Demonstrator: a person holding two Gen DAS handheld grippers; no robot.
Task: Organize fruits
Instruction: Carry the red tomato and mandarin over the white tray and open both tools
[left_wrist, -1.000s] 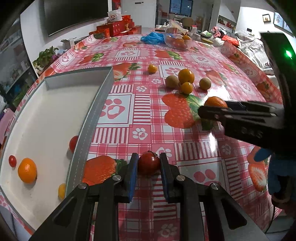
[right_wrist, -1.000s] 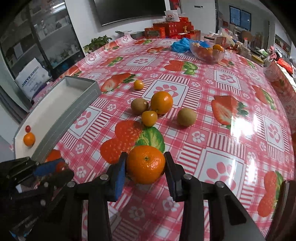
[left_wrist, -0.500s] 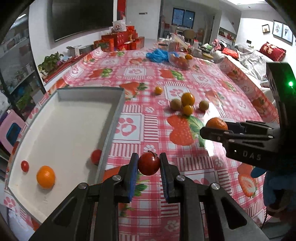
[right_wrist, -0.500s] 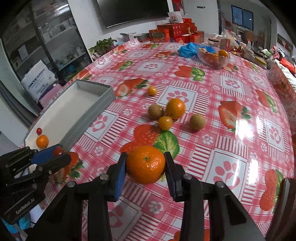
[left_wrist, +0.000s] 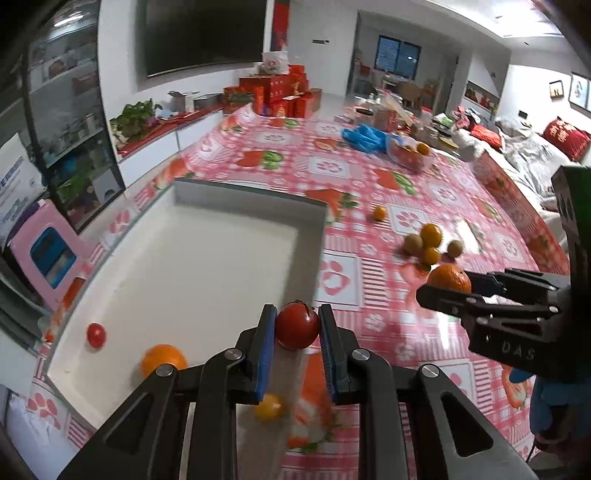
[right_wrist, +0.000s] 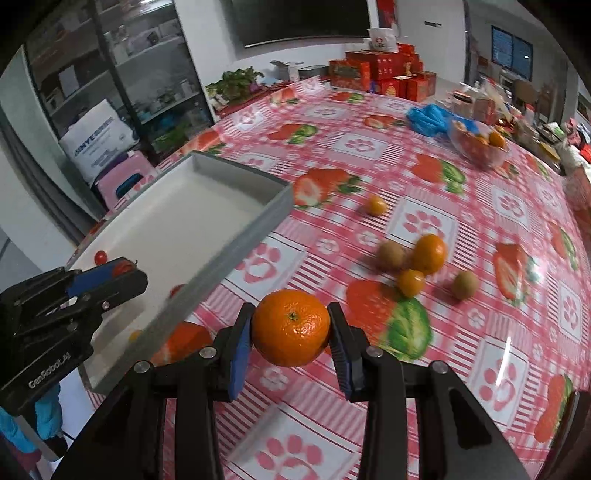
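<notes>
My left gripper is shut on a red tomato, held in the air over the near right wall of the grey tray. My right gripper is shut on a large orange, held above the tablecloth just right of the tray. In the tray lie a small red tomato, an orange and a small yellow fruit. On the cloth beyond sit two kiwis, two oranges and a lone small orange.
The table wears a red checked strawberry cloth. A clear bowl of fruit and a blue bag stand at the far side. Red gift boxes sit at the far end. A pink stool stands left of the table.
Both grippers have risen and moved left toward the tray with their fruits. The left gripper, earlier over the cloth right of the tray, now hangs over the tray's wall.
</notes>
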